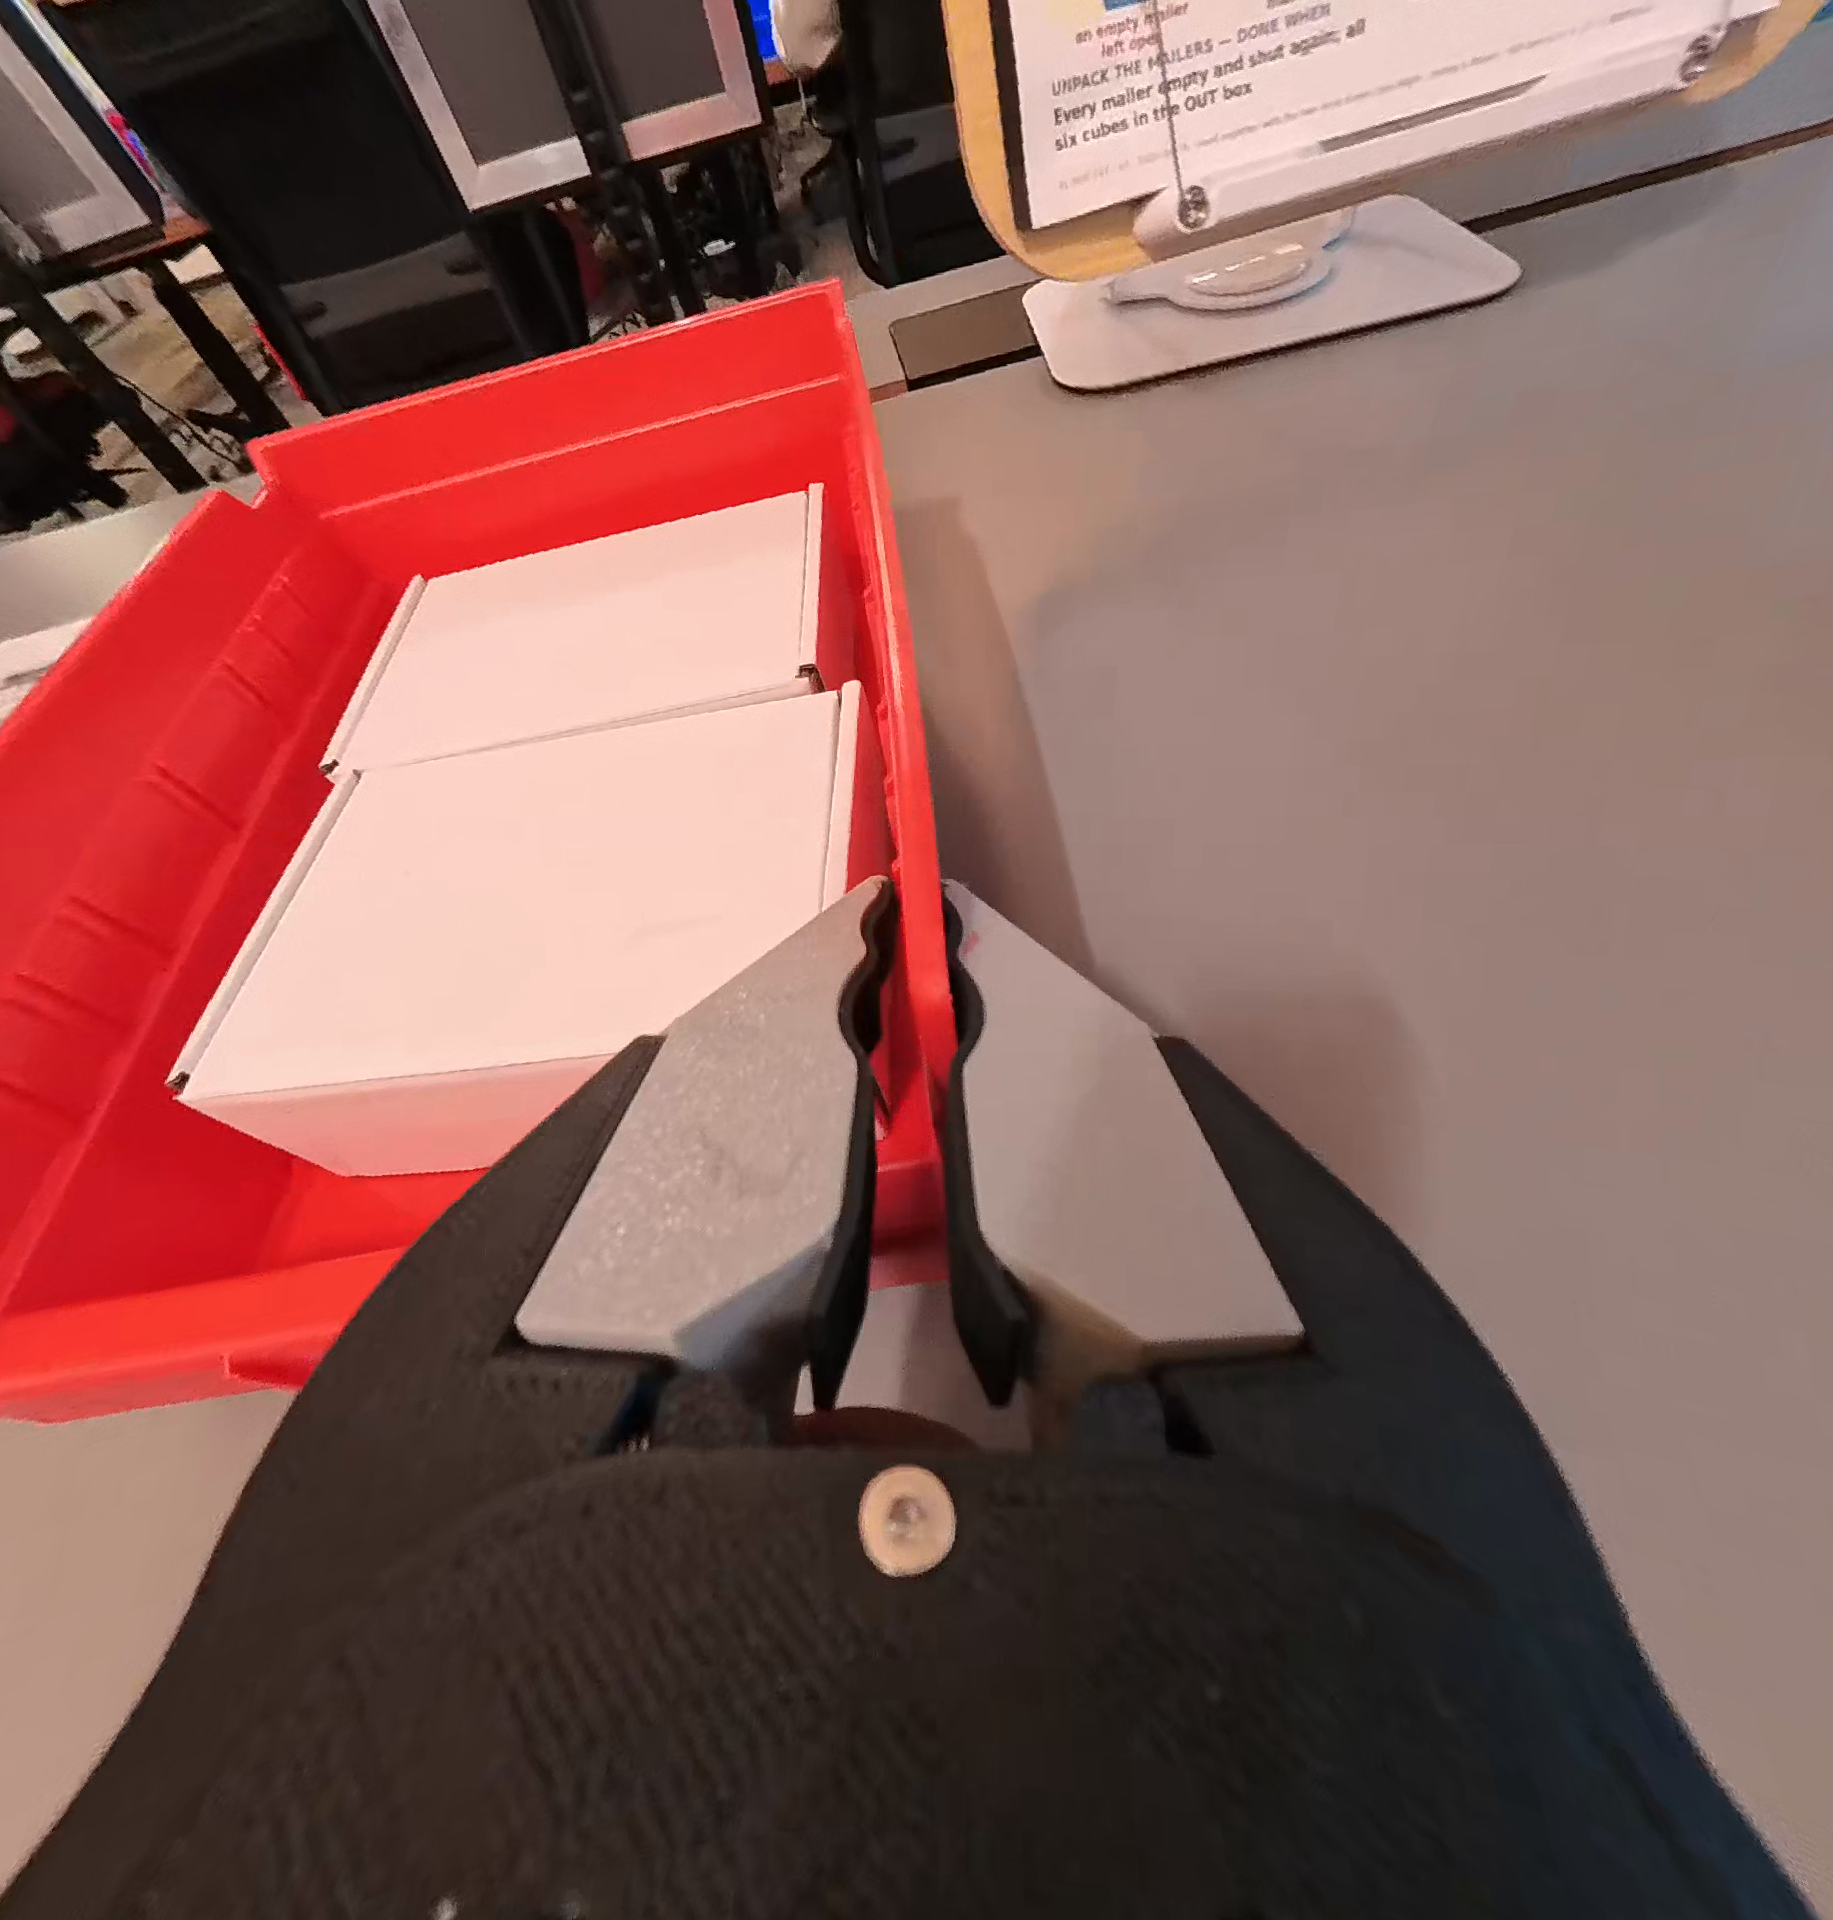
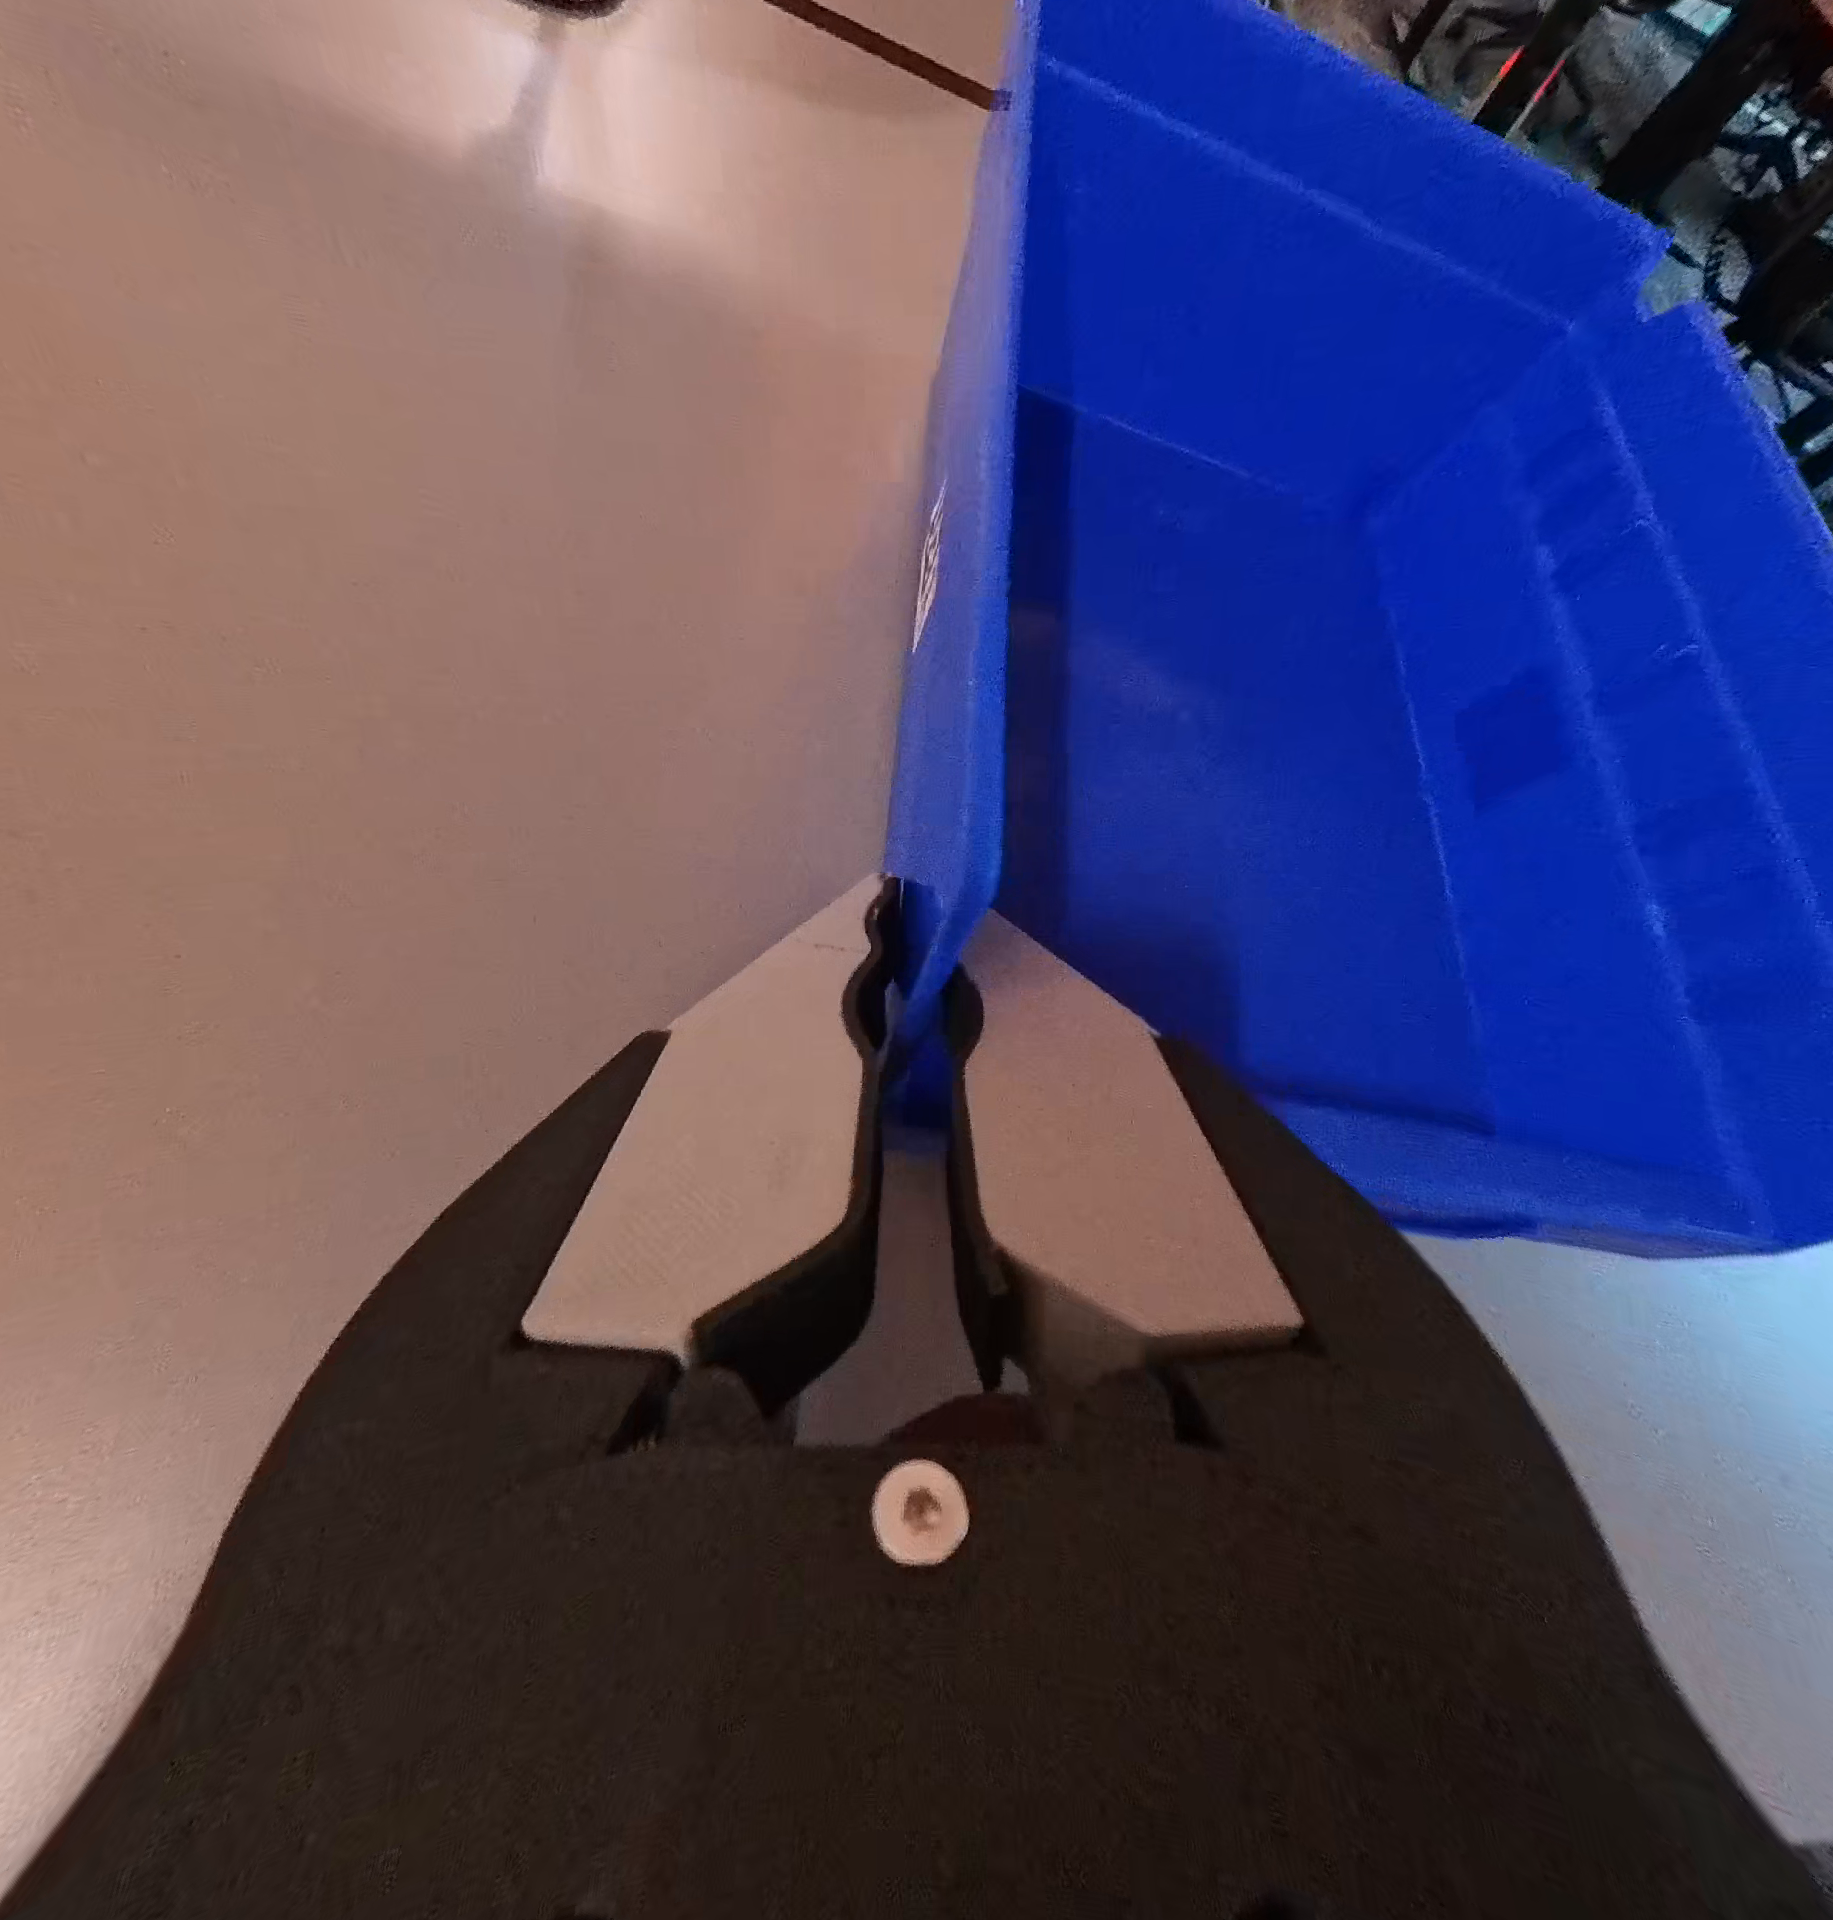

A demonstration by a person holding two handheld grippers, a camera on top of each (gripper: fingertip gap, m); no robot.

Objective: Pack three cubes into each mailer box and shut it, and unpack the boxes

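- The left tongs point(image 1: 920, 925) gripped the right-hand wall of the red bin point(image 1: 143, 883), jaws pinched on either side of its rim.
- Two shut white mailer boxes point(image 1: 538, 914) lay inside that bin, at about ten o'clock from the left tongs, one behind the other along the bin's long axis toward twelve.
- The right tongs point(image 2: 917, 956) were clamped on the near corner of the blue bin point(image 2: 1307, 727), which stretched toward one o'clock.
- No cubes showed.
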